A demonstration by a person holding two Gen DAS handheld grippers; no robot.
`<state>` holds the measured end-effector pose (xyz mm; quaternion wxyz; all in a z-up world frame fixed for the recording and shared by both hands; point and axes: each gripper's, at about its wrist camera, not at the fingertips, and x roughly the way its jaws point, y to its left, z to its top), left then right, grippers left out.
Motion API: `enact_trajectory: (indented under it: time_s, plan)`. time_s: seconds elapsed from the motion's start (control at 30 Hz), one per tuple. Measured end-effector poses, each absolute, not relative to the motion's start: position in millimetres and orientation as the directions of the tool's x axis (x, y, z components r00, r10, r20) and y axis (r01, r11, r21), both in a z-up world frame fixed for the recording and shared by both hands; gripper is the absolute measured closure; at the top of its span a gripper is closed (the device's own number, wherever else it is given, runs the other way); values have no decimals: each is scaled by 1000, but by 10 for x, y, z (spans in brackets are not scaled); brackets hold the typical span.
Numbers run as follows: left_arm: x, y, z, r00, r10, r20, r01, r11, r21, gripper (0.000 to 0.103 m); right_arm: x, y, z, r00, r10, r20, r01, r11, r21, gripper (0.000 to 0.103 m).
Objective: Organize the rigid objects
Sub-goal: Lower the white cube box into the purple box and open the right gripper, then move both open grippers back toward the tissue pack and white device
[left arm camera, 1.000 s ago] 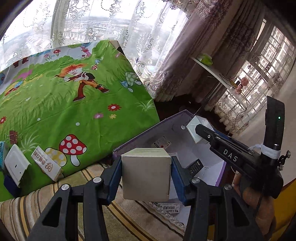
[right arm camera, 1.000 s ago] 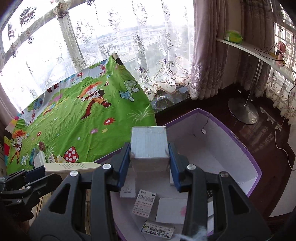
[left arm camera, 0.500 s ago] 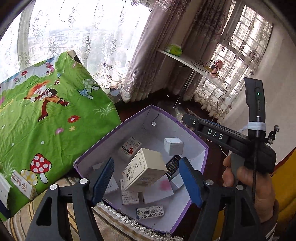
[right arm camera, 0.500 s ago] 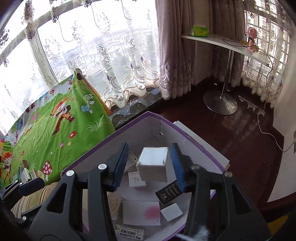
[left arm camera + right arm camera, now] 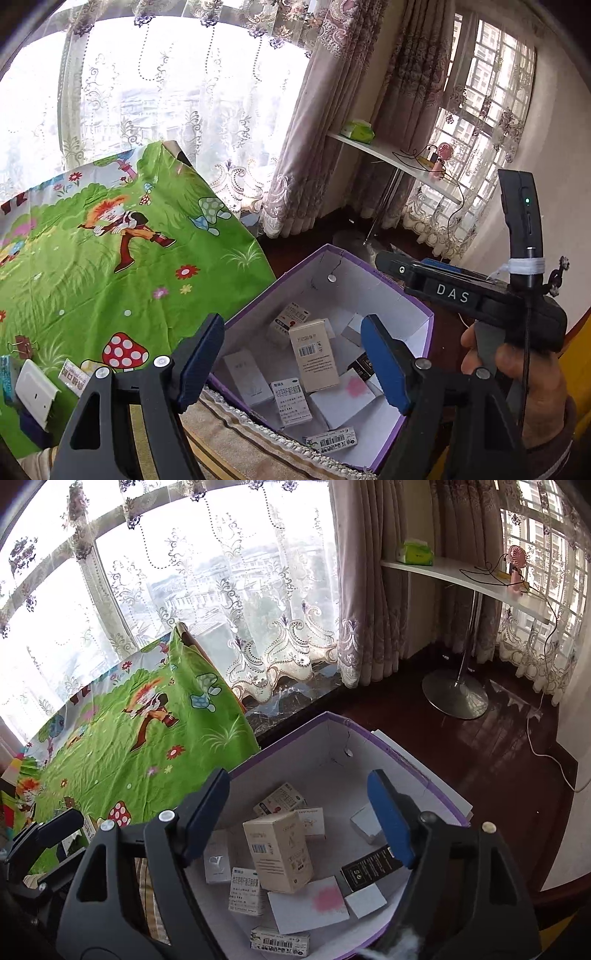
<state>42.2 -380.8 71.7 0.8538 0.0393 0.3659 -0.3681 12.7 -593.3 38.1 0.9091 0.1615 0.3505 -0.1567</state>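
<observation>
A purple-rimmed white box (image 5: 391, 295) (image 5: 402, 753) holds several small cartons. A beige carton (image 5: 314, 356) (image 5: 279, 851) lies on top of them in the middle. A small white cube box (image 5: 365, 821) lies at the right side inside. My left gripper (image 5: 291, 363) is open and empty above the box. My right gripper (image 5: 299, 818) is open and empty above it too; its body shows in the left wrist view (image 5: 469, 295).
A green cartoon cloth (image 5: 110, 258) (image 5: 147, 731) covers the surface left of the box, with small boxes (image 5: 35, 391) and a binder clip (image 5: 22, 345) on it. A striped cloth (image 5: 236, 443) lies at the box's near edge. A white side table (image 5: 461, 576) stands far right.
Both grippers opened and let go of their boxes. The beige carton and the white cube box dropped into the purple box. Both grippers pulled back slightly.
</observation>
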Motion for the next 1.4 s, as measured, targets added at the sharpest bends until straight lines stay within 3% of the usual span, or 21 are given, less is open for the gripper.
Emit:
enact_trajectory:
  time_s: [0.17, 0.6, 0.97, 1.4]
  plan:
    - [444, -3708, 737, 492, -538, -685, 634, 760, -142, 24, 171, -5714, 447, 718, -144, -681, 348, 921, 173, 23]
    - [614, -3052, 718, 535, -492, -687, 551, 820, -158, 24, 306, -5013, 491, 726, -42, -686, 173, 977, 123, 23]
    - [737, -2261, 572, 517, -434, -737, 453, 870, -194, 24, 399, -4381, 366, 684, 74, -726, 3, 994, 105, 23]
    - [765, -1341, 337, 498, -301, -813, 370, 922, -115, 24, 518, -3669, 165, 602, 138, -787, -188, 982, 28, 23]
